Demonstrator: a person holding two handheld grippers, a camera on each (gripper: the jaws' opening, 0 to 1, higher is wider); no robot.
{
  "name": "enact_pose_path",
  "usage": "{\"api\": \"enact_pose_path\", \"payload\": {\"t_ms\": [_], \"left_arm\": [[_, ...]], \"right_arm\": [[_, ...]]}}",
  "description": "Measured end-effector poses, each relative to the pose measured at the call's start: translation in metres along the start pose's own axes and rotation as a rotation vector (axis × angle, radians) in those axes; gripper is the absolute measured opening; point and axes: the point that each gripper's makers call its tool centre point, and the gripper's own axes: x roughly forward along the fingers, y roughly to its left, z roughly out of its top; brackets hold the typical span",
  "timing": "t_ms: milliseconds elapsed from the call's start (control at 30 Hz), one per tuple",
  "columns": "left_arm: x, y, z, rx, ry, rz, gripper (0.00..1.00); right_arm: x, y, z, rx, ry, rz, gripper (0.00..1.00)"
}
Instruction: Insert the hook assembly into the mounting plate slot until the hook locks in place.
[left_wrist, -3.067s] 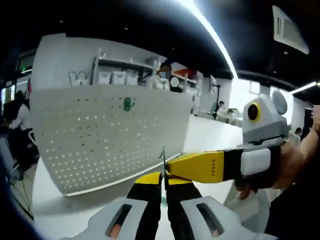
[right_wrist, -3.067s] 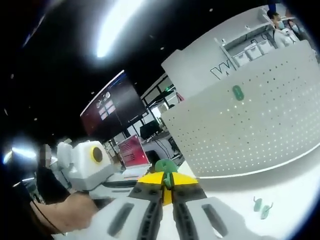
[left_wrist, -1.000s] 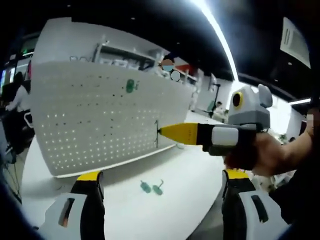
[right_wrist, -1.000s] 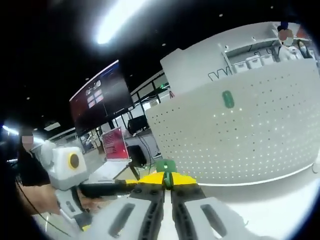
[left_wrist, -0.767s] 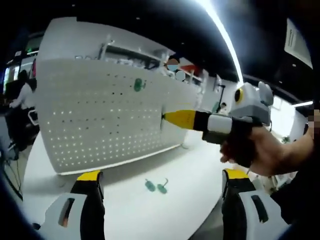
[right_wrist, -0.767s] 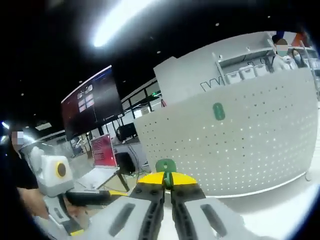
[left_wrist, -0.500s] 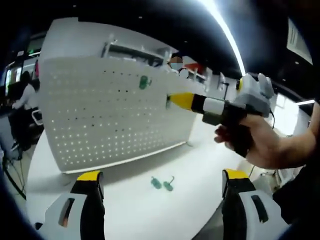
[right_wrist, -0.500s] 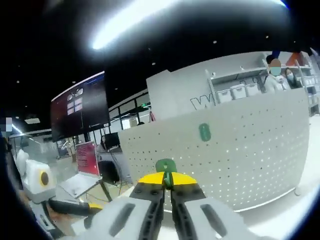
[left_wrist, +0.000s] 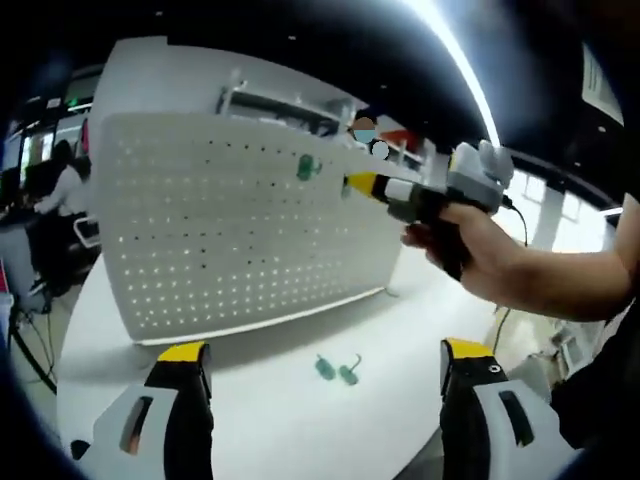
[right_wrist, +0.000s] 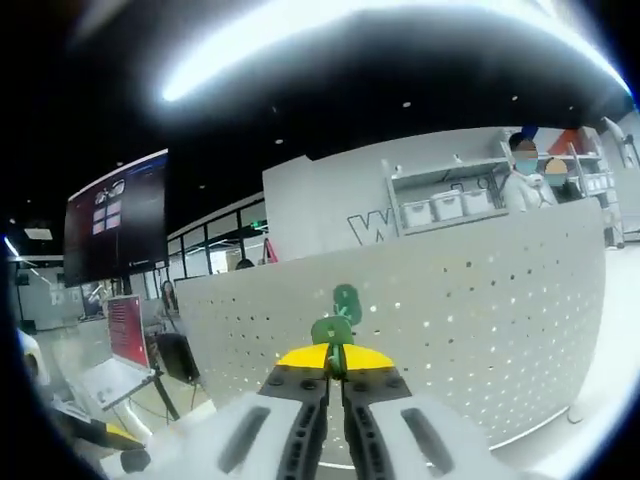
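A white perforated mounting plate (left_wrist: 240, 230) stands upright on the table, with one green hook (left_wrist: 306, 168) hung near its top. In the left gripper view my right gripper (left_wrist: 348, 186) is held up close to that hook, carried by a hand. My left gripper (left_wrist: 325, 352) stands open low over the table, nothing between its jaws. In the right gripper view my right gripper (right_wrist: 335, 362) is shut on a green hook assembly (right_wrist: 331, 331), just below the hung hook (right_wrist: 346, 298) on the plate (right_wrist: 470, 330).
Two loose green hooks (left_wrist: 338, 370) lie on the white table (left_wrist: 290, 400) in front of the plate. People stand behind the plate by shelves (right_wrist: 440, 205). A dark screen (right_wrist: 115, 230) hangs at the left, with a red sign (right_wrist: 127, 330) below it.
My right gripper has risen and gone towards the plate's upper part with the hook assembly, closing on the hung hook. The left gripper stays open and low.
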Motion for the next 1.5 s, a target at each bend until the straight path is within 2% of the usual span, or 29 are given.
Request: {"api": "enact_pose_path", "payload": {"t_ms": [333, 700, 867, 1100, 1233, 1367, 1500], "left_arm": [[0.0, 0.002, -0.009, -0.013, 0.033, -0.003, 0.93], [-0.002, 0.007, -0.009, -0.021, 0.043, 0.01, 0.92], [-0.001, 0.008, -0.009, -0.023, 0.043, 0.011, 0.92], [0.002, 0.007, -0.018, -0.033, 0.066, 0.011, 0.92], [0.002, 0.007, -0.021, -0.031, 0.079, 0.011, 0.92], [0.002, 0.009, -0.024, -0.044, 0.08, 0.016, 0.9], [0.001, 0.013, -0.026, -0.053, 0.086, 0.031, 0.9]], "right_arm": [[0.031, -0.025, 0.011, -0.019, -0.03, -0.05, 0.0], [0.051, -0.037, 0.017, -0.019, -0.057, -0.096, 0.0], [0.053, -0.042, 0.022, -0.019, -0.084, -0.116, 0.0], [0.056, -0.05, 0.023, 0.012, -0.094, -0.136, 0.0], [0.058, -0.046, 0.022, -0.001, -0.098, -0.119, 0.0], [0.06, -0.049, 0.025, -0.03, -0.103, -0.136, 0.0], [0.059, -0.049, 0.026, -0.023, -0.111, -0.143, 0.0]]}}
